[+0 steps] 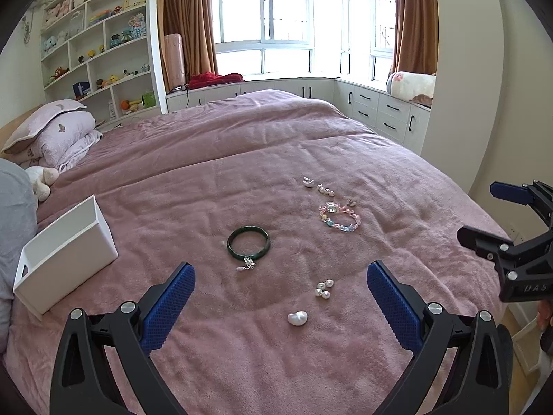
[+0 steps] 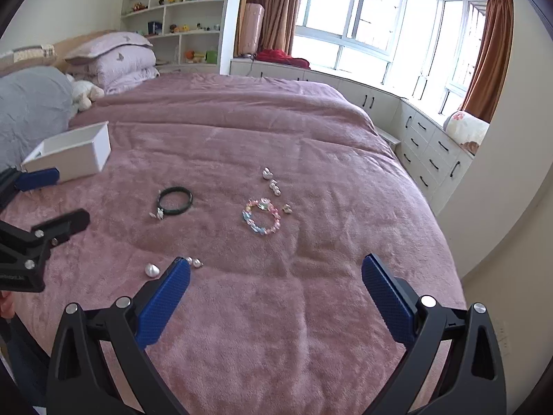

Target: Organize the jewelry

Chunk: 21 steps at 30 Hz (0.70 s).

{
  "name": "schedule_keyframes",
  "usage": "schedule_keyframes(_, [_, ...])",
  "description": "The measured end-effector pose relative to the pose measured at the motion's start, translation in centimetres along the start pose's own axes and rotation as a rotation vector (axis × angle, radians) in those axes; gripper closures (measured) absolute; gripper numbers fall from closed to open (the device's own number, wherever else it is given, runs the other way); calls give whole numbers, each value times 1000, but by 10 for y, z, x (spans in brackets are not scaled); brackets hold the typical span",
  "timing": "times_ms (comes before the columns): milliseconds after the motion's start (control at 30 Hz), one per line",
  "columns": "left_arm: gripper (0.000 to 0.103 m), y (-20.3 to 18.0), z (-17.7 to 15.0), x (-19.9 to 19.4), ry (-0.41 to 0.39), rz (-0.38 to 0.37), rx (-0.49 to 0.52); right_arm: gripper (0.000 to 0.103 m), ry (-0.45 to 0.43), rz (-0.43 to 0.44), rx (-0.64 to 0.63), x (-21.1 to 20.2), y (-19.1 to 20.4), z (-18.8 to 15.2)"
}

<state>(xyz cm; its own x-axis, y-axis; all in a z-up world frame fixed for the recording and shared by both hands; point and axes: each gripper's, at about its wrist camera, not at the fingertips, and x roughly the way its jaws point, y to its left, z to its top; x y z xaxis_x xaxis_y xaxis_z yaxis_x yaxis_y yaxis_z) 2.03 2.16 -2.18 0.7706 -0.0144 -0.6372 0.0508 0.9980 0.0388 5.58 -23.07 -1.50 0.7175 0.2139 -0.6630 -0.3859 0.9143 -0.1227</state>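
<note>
Hovering, my left gripper [image 1: 280, 290]: jaws wide, empty
My right gripper [image 2: 275, 285]: jaws wide, empty
Bangle [image 1: 248, 242]: on blanket [image 1: 242, 159]
Box [image 1: 65, 252]: left

On the pink blanket [image 1: 214, 180] lie two bracelets: one dark green bangle [image 1: 248, 243] with a small silver charm, and one pastel beaded bracelet [image 1: 339, 217]. There are two pearl clusters [image 1: 324, 288], one near the front edge and one [image 1: 326, 190] farther back. One white shell-shaped piece [image 1: 298, 318] sits nearest the front; two smaller pale pieces [image 1: 308, 182] beside the far cluster are perhaps earrings. One white box [image 1: 65, 256] stands at the left edge.
</note>
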Motion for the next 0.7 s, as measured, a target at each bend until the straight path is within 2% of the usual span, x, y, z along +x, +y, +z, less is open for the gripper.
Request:
schedule_keyframes(167, [2,13,12,27,47,36,16,4,46,25,32,26,-7,8])
schedule_keyframes(367, [2,38,27,66,73,25,-15,7,56,49,-7,59,-6,17])
schedule_keyframes(500, [2,50,39,104,102,57,18,10,66,62,-11,87,-6,26])
schedule_keyframes(633, [2,65,49,141,109,48,6,14,78,76,-7,120,-9,35])
schedule_keyframes(700, [2,72,52,162,140,40,-5,14,83,70,9,137,-13,40])
